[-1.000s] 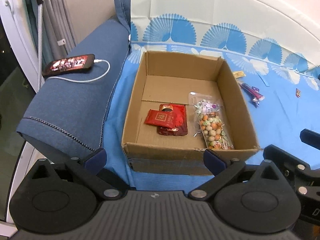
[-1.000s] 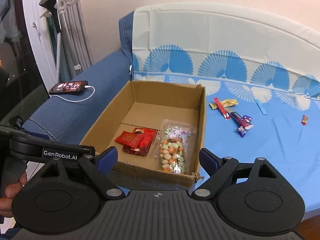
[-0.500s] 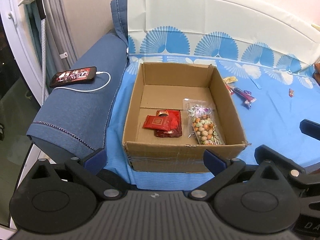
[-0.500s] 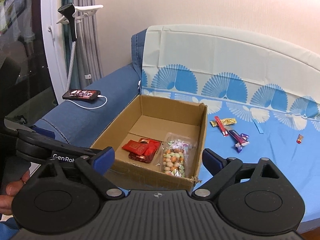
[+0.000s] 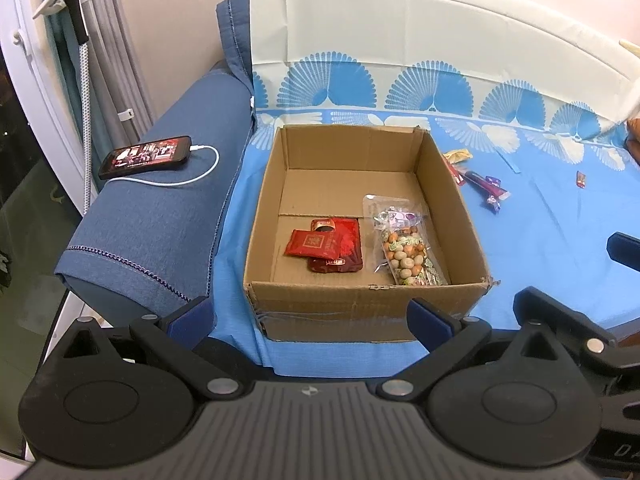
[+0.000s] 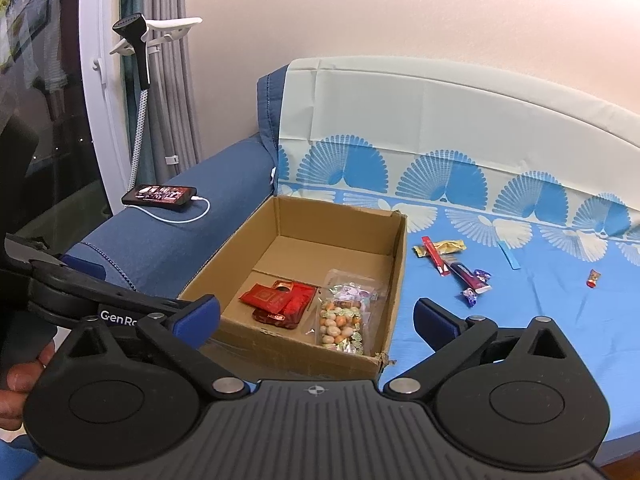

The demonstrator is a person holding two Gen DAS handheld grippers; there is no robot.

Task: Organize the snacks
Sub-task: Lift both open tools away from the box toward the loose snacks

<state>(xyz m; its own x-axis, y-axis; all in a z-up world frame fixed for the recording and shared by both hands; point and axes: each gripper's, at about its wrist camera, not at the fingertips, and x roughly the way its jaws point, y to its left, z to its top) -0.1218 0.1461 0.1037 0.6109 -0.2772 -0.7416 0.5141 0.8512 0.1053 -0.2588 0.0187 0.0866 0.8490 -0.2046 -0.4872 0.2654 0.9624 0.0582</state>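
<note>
An open cardboard box (image 5: 360, 312) (image 6: 400, 264) sits on the blue cloth. Inside lie red snack packets (image 5: 326, 244) (image 6: 278, 300) and a clear bag of coated nuts (image 5: 408, 248) (image 6: 344, 316). Loose snacks lie on the cloth right of the box: a purple bar (image 5: 482, 186) (image 6: 470, 278), a red stick (image 6: 434, 256), a gold wrapper (image 5: 456, 156) (image 6: 444, 246) and a small red candy (image 5: 581, 179) (image 6: 594, 278). My left gripper (image 5: 310, 316) is open and empty in front of the box. My right gripper (image 6: 316, 316) is open and empty, held back above the box's near edge.
A phone (image 5: 146, 157) (image 6: 160, 195) on a white charging cable lies on the blue sofa arm (image 5: 152, 224) left of the box. A garment steamer stand (image 6: 140, 56) is by the curtain. A thin blue strip (image 6: 509, 259) lies on the cloth.
Both grippers have pulled back and up from the box, so it looks smaller and more of the sofa and wall shows. Nothing in the box has moved.
</note>
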